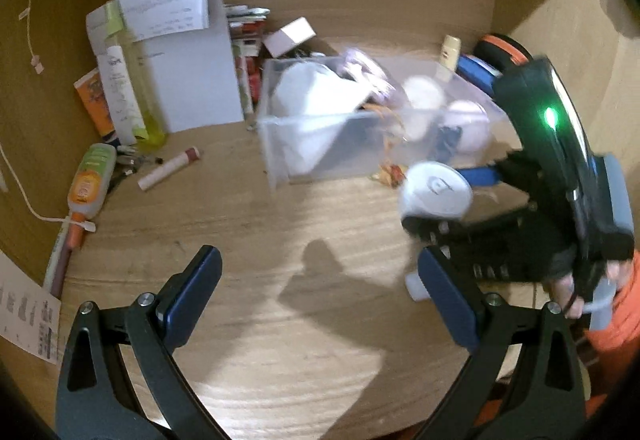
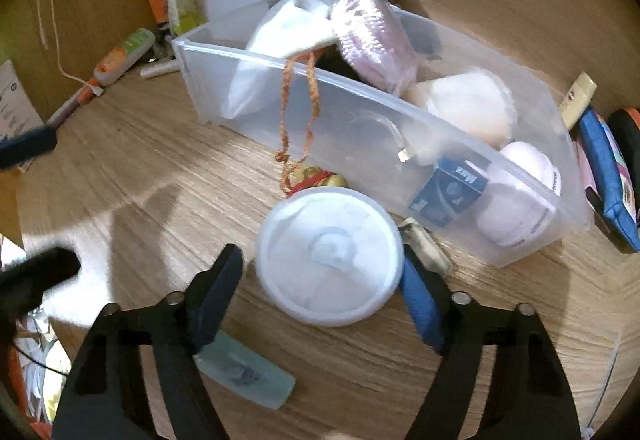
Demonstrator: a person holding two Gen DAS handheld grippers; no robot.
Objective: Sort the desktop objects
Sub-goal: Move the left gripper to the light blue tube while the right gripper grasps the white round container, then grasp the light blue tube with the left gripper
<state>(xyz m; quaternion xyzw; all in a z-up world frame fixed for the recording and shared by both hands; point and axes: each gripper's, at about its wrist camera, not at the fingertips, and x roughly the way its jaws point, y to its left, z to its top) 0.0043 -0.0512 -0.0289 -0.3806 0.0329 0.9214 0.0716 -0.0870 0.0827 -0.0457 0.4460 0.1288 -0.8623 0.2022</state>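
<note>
A clear plastic bin (image 2: 360, 112) stands on the wooden desk, holding white cloth, a pink brush, white jars and a small blue box (image 2: 448, 192). My right gripper (image 2: 320, 276) has its fingers on both sides of a round white jar (image 2: 330, 254), held just in front of the bin. The jar also shows in the left wrist view (image 1: 436, 192), with the right gripper (image 1: 460, 196) behind it. My left gripper (image 1: 320, 272) is open and empty above bare desk, in front of the bin (image 1: 280, 144).
An orange cord (image 2: 298, 112) hangs over the bin's front wall. A pale blue flat item (image 2: 248, 376) lies near my right fingers. An orange-green tube (image 1: 90, 180), a pink-capped stick (image 1: 168, 168), bottles and white papers (image 1: 180, 52) stand left. A blue pouch (image 2: 608, 176) lies right.
</note>
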